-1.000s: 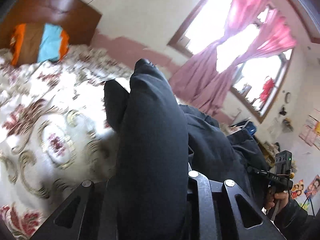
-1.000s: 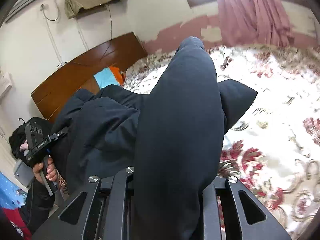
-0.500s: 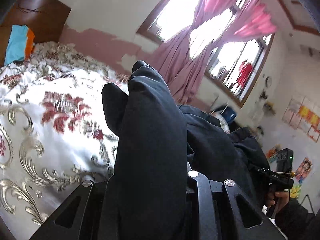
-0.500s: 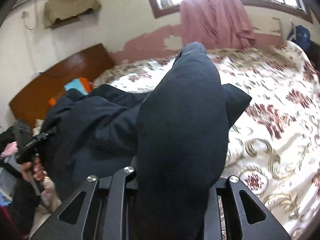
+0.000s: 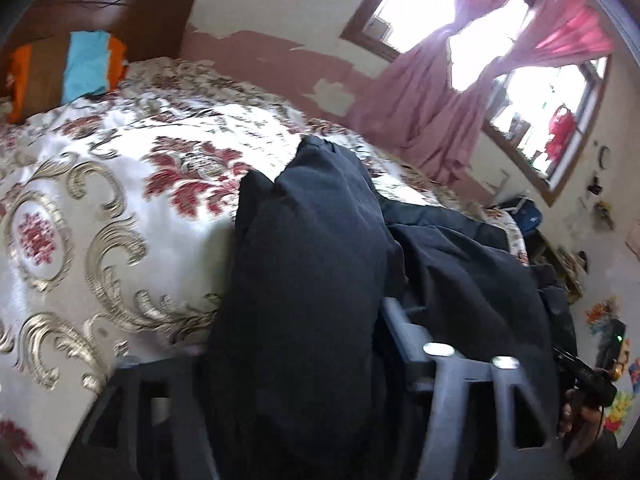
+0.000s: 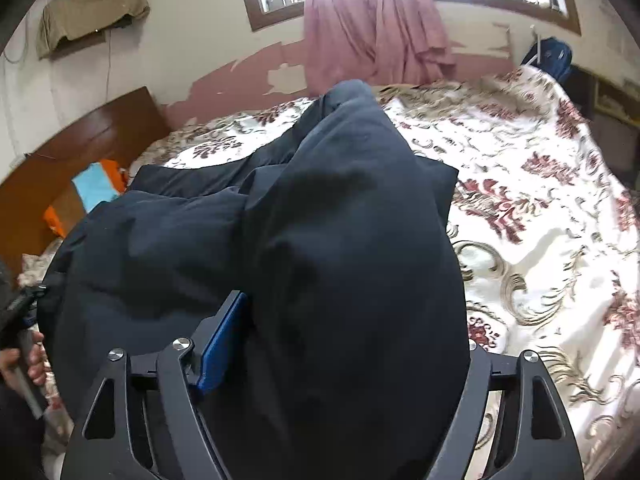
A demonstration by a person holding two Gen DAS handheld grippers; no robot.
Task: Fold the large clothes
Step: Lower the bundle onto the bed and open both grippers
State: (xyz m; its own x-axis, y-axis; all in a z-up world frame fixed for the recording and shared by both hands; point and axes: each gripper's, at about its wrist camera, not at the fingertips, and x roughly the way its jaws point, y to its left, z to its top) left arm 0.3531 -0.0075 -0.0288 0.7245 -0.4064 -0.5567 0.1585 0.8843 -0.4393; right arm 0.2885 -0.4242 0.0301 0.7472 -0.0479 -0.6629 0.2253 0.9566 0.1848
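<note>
Both of my grippers have just let their jaws spread apart, and the dark navy garment (image 5: 304, 264) lies loosely between them instead of being pinched. In the left wrist view my left gripper (image 5: 296, 360) fills the bottom of the frame, blurred, its fingers set wide on either side of a thick fold of the cloth that rises up the centre of the picture. In the right wrist view my right gripper (image 6: 336, 344) is sharper: its left finger (image 6: 222, 344), with a blue pad, stands clear of the cloth with a gap showing, while the other finger sits at the far side of the bundle in the lower right.

The garment (image 6: 280, 240) is heaped on the floral bedspread (image 5: 100, 200), white with red flowers and gold scrolls. From the left wrist view it runs off to the right of the frame, toward my right hand (image 5: 580, 412) at the lower right edge. From the right wrist view it spreads to the left, toward my left hand (image 6: 24, 360) at the lower left edge.

Behind the bed, a wooden headboard (image 6: 80, 152) sits at the left, with an orange and turquoise pillow (image 5: 86, 68) against it. Pink curtains (image 6: 372, 28) hang at the window along the top of the frame.
</note>
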